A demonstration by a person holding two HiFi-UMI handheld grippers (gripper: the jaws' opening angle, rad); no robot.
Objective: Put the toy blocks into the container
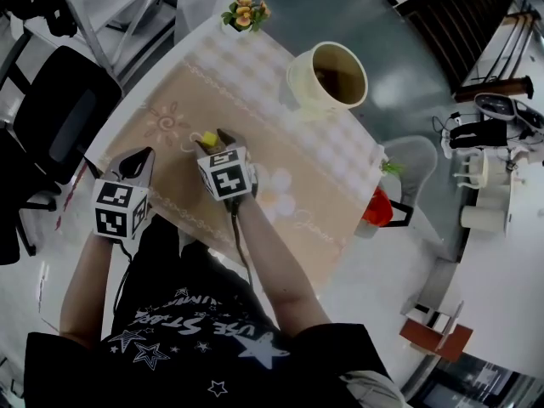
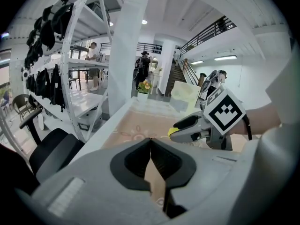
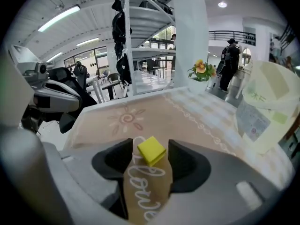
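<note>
A small yellow toy block [image 1: 208,138] [image 3: 151,150] lies on the beige placemat [image 1: 280,155] between the pads of my right gripper [image 1: 212,137] [image 3: 150,150]. The jaws stand open; a gap shows beside the block on its right. The block sits tilted, a corner pointing away. The cream container [image 1: 297,73] [image 3: 265,104] stands farther back and to the right, its inside dark. My left gripper [image 1: 138,155] [image 2: 150,141] hovers at the mat's left edge, shut with nothing in it. In the left gripper view the right gripper [image 2: 187,128] shows with the block [image 2: 172,131] at its tip.
A small pot of orange flowers [image 1: 245,14] stands at the table's far corner. A red object [image 1: 378,207] sits at the right edge of the table. A black chair [image 1: 68,117] is close on the left, with white shelving behind it.
</note>
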